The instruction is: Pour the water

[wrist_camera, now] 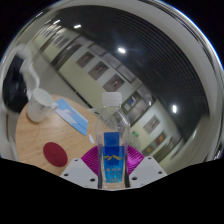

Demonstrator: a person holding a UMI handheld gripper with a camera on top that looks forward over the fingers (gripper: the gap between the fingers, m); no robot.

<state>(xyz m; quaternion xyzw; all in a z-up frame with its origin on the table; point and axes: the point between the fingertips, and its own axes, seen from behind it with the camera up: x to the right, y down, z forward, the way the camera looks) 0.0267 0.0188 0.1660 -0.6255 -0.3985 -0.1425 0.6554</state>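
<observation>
Water bottle (113, 140) sits bottom centre of the frame, a clear plastic one with a white cap and a blue label, and your claw (113, 172) is clamped on it: both pink pads (93, 160) press against the label from either side, low on the body. The view is tilted, with ceiling lights and a row of windows filling the upper right and the wooden table (30, 135) showing only at the lower left, so you seem to be carrying the bottle in the air rather than resting it. On that table, in the left of the frame, you can make out a pale vessel (40, 103) that may be the receiver, a blue-edged flat thing (72, 115) just right of it, and a dark red disc (54, 152) nearer you; what each is stays hard to tell. My reading is that you are in the carry step, with pouring not yet begun. The cap looks on, so it probably needs removing before you tip. Next you would bring the neck over the vessel and tilt slowly.
</observation>
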